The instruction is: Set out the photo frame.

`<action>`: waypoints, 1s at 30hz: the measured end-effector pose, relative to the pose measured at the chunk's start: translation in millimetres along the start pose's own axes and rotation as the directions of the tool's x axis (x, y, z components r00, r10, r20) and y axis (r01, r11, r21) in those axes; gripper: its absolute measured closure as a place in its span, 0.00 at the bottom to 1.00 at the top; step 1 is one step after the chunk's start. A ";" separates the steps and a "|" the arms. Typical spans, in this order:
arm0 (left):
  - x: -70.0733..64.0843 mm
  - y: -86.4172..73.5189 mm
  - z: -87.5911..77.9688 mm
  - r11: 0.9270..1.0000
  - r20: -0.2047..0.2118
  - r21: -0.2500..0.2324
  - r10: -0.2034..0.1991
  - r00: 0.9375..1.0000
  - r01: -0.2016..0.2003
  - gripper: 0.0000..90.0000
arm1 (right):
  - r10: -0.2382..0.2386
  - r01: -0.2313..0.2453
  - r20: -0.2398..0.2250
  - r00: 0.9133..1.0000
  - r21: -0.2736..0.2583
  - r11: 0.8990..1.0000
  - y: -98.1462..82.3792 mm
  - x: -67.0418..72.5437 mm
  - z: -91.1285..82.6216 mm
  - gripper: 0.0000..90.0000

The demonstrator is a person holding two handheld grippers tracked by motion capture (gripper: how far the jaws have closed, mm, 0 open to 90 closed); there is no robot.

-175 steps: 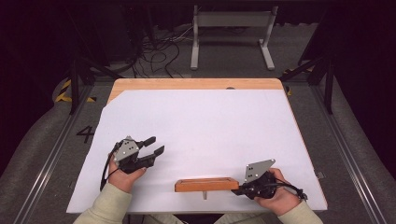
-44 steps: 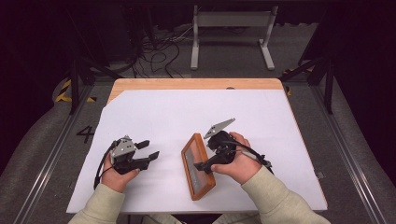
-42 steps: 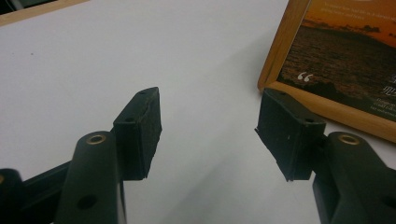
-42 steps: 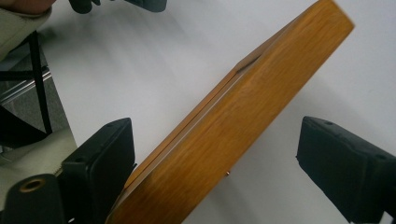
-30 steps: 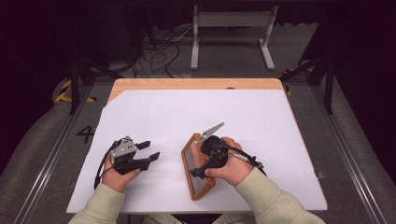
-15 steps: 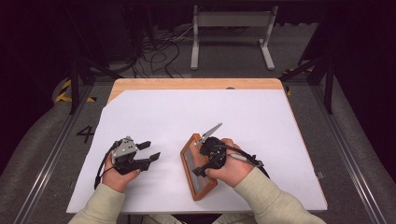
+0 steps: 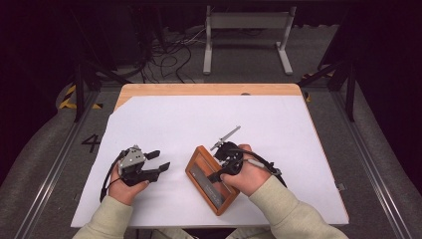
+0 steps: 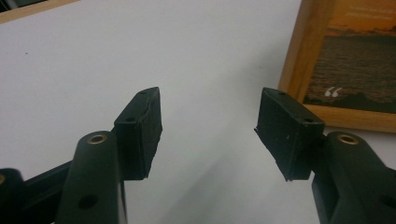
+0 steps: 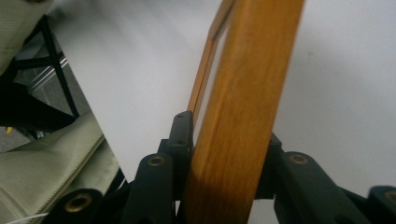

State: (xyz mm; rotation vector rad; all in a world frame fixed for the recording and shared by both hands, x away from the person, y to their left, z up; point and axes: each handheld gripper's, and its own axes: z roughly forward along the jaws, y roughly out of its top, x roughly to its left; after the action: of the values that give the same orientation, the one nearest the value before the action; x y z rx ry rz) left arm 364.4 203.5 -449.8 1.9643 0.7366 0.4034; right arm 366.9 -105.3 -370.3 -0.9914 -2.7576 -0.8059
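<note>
A wooden picture frame (image 7: 211,180) lies slanted on the white table cover, near the front middle. My right gripper (image 7: 221,172) is shut on its right long edge; in the right gripper view both jaws clamp the wooden rail (image 9: 243,93). My left gripper (image 7: 158,161) rests on the cover to the frame's left, open, with nothing between its fingers (image 8: 142,130). The left gripper view shows the frame's corner (image 8: 345,60) with a sunset picture beyond the right jaw.
The white cover (image 7: 199,124) spreads over a wooden table (image 7: 199,89). Behind the table stand a metal stand (image 7: 246,35) and loose cables (image 7: 164,55) on the floor. A sleeve (image 9: 46,163) shows at the left of the right gripper view.
My right gripper has carried the frame from the front edge to the middle and turned it slantwise, then lowered it slightly over the last second. The left gripper has barely moved.
</note>
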 end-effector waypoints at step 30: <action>3.3 -11.1 -14.8 0.999 -0.034 -0.005 -0.032 0.999 0.032 0.46 | -0.515 0.515 0.003 0.857 0.048 0.856 62.1 -29.3 -55.4 0.79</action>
State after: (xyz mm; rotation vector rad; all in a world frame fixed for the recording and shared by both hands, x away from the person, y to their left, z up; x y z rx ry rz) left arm 355.1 219.5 -452.5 1.9429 0.7874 0.4203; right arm 423.7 -110.1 -303.0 -0.2308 -3.0781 -0.7823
